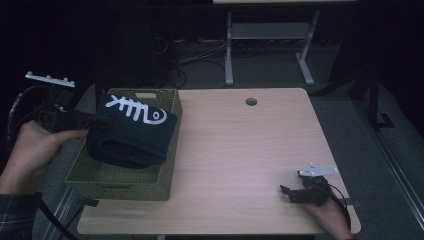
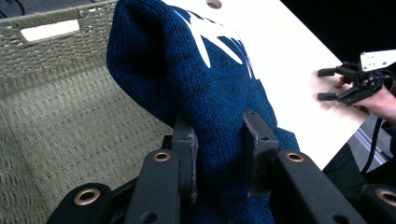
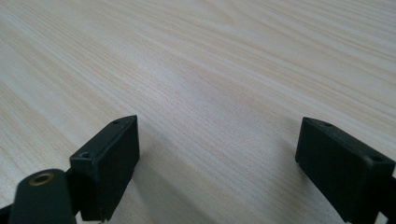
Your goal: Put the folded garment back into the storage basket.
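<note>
**Left claw grips a folded blue knit over the basket**

The left claw (image 2: 219, 140) has its two black jaws pressed into a thick fold of the dark blue sweater (image 2: 210, 84), one jaw on each side of the bunched knit, so it stands partly closed with the cloth filling the gap. In the high view this claw (image 1: 95, 121) sits at the left of the frame, held level in the person's left hand (image 1: 32, 145), its tips at the left edge of the sweater (image 1: 132, 132).

The sweater is folded into a fat bundle with a white fish-bone design on its upper face. It lies in and above the woven olive basket (image 1: 125, 185), its right side reaching over the basket's right rim. Whether its underside rests on the basket floor I cannot tell. In the left gripper view the basket's woven wall (image 2: 56, 60) with a pale handle slot fills the upper left.

The basket stands at the left end of the light wooden worktop (image 1: 240, 150), which has a small round hole near its far edge.

At the lower right of the high view the right claw (image 1: 289, 192) rests low over the worktop in the person's right hand (image 1: 325, 212), well apart from the basket. Its jaws stand wide apart with only bare wood grain (image 3: 210, 84) between them, holding nothing.
</note>
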